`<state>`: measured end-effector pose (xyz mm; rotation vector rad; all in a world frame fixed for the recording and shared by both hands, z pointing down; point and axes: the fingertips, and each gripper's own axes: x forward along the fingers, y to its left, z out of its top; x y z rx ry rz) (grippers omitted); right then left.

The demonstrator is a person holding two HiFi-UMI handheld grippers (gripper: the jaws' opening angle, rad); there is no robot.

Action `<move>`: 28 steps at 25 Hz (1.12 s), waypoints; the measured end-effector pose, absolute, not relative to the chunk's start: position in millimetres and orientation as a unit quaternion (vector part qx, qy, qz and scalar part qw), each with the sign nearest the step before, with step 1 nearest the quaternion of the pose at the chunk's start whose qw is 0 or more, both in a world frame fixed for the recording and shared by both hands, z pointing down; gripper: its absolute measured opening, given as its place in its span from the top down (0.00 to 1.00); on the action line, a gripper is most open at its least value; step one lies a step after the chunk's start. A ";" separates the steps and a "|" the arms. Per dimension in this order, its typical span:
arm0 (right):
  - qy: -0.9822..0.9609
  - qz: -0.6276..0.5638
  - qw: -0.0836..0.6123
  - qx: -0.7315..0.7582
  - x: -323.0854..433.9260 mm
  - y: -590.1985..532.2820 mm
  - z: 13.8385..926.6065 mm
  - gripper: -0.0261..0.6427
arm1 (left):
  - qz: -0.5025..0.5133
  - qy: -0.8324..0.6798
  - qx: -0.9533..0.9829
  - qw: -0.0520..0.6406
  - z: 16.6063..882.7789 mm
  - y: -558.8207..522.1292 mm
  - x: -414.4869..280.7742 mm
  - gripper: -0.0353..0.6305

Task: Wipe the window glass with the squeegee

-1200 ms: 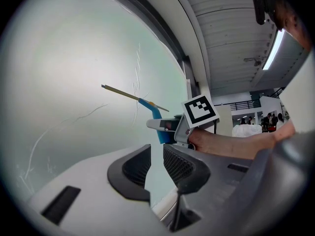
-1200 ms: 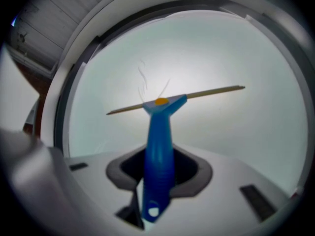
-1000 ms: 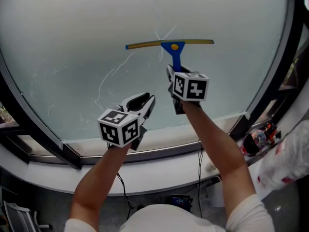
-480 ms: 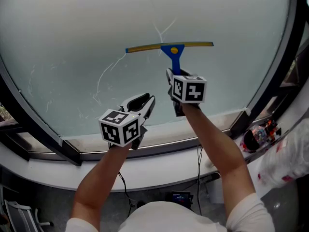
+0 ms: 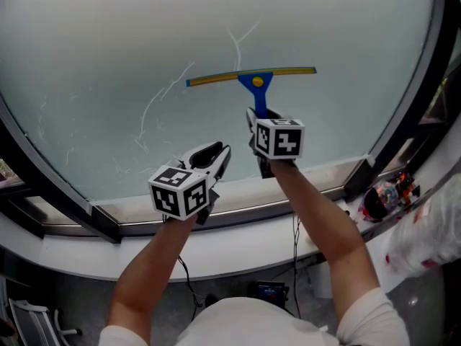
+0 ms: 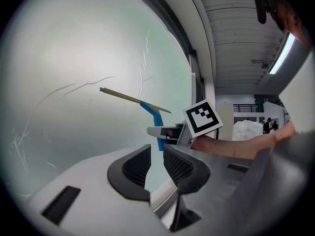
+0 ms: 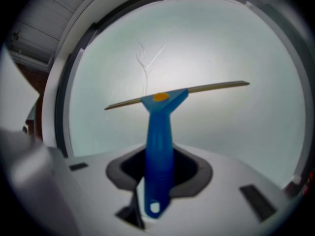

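Note:
The squeegee (image 5: 256, 79) has a blue handle and a long yellow-edged blade lying flat across the frosted window glass (image 5: 144, 42). My right gripper (image 5: 257, 121) is shut on its handle below the blade; the right gripper view shows the blue squeegee handle (image 7: 158, 151) clamped between the jaws and the blade (image 7: 197, 90) against the pane. My left gripper (image 5: 213, 157) hangs lower left, near the sill, jaws almost together with a narrow gap and nothing in them. In the left gripper view the squeegee (image 6: 147, 107) and the right gripper's marker cube (image 6: 203, 118) sit ahead.
Thin streaks (image 5: 162, 99) run across the glass left of and above the blade. A dark frame (image 5: 403, 107) borders the pane at right and a dark frame (image 5: 50, 193) at lower left. A white sill (image 5: 238, 229) runs below. Coloured clutter (image 5: 385, 197) and a white bag (image 5: 432, 229) sit at right.
The squeegee and my right gripper have slid down the glass a little. The left gripper has stayed about where it was.

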<state>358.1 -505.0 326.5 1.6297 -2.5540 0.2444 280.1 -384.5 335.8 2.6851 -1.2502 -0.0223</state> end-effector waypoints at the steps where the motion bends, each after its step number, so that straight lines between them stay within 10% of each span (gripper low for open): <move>1: -0.839 0.082 0.053 0.535 358.3 -504.9 329.7 0.75 | -0.007 -0.420 0.903 0.092 337.8 -384.6 280.3 0.79; 28: -0.835 0.123 0.094 0.528 356.0 -495.9 411.1 0.75 | 0.016 -0.428 0.893 0.139 396.8 -380.7 277.4 0.79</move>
